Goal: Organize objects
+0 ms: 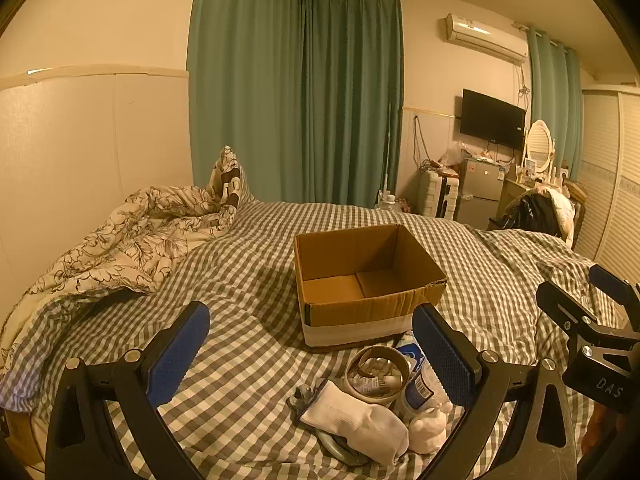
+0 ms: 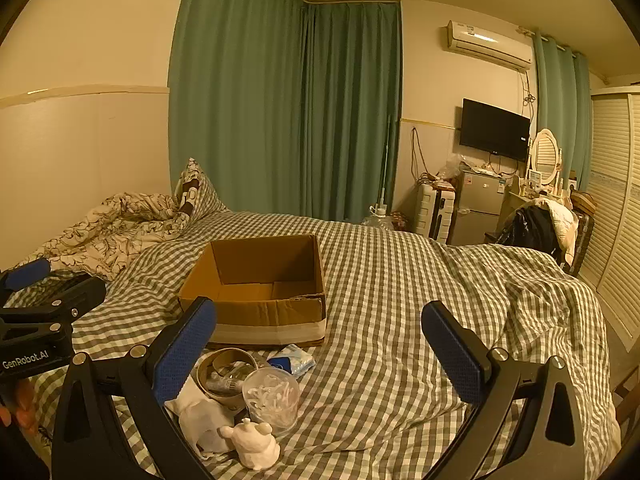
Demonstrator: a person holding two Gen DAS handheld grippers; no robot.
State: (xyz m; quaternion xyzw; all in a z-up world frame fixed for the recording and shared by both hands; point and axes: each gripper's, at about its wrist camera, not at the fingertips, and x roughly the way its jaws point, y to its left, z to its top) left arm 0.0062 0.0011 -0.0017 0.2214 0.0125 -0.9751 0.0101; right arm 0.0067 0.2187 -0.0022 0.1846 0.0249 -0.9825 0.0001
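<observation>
1. On the checked bedcover [image 2: 400, 280], a small pile lay just in front of an open cardboard box [image 2: 260, 280]: a folded white sock [image 1: 356, 420], a tape roll [image 1: 376, 376], a clear plastic cup [image 2: 272, 396] and a white figurine [image 2: 256, 444].
2. Both the left gripper [image 1: 316, 352] and the right gripper [image 2: 320, 344] had jaws spread wide, holding nothing.
3. The soft, rumpled bedding could tip the light cup or topple the figurine if a jaw nudged the crowded pile.
4. The sock looked limp; the box stiff and empty.
</observation>
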